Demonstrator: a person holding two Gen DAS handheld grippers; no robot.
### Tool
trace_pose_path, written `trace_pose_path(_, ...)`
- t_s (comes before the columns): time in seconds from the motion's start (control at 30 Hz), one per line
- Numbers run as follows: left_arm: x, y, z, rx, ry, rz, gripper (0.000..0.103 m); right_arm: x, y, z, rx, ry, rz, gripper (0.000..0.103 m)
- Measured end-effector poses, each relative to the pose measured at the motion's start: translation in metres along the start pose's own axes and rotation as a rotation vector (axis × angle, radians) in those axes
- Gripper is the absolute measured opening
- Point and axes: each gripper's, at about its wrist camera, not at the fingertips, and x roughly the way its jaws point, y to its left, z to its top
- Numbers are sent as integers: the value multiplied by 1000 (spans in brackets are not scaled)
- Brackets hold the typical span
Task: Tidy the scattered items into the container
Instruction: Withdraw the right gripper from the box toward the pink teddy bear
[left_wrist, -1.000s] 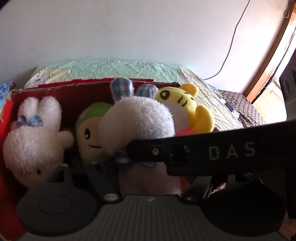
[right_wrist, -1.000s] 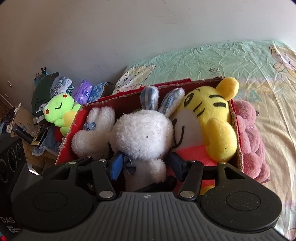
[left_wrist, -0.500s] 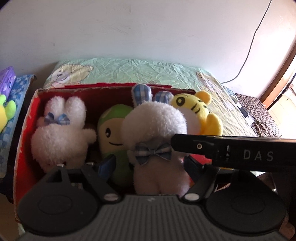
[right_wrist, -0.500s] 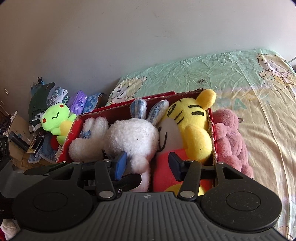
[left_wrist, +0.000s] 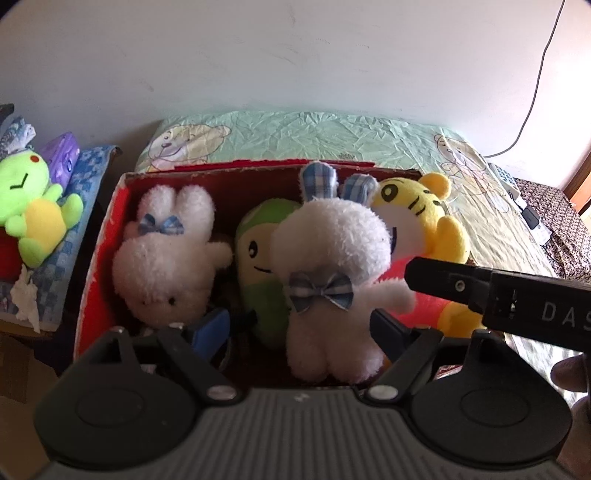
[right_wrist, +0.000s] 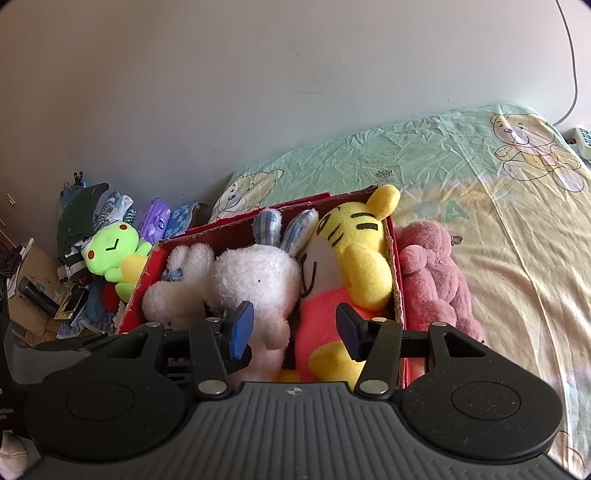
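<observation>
One red box (right_wrist: 398, 295) sits on bear-print bedsheet (right_wrist: 498, 229) beside wall (right_wrist: 258, 92).

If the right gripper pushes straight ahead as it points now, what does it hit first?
Probably the yellow tiger plush in the red box: its red body lies right between the right gripper fingers, which stand open. Depth is unclear.

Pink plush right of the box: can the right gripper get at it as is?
Probably yes. The pink plush lies on the bed outside the box, uncovered, and the right gripper is open and empty just beside it.
</observation>
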Motion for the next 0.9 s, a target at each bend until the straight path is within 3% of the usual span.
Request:
trace_pose_path(0.07, -5, -3, -1, 6, -12, 20, 90, -3, 1, -2, -9, -6, -7, 54)
trace_pose_path(0.4, -15, -20, -2, 35, -36, 80, 90, -15, -4, -5, -14, -20, 0, 54)
trace_pose_path(0.9, -10, -55, 4, 42, -29, 229, 90, -21, -32, 3, -13, 9, 41, 54)
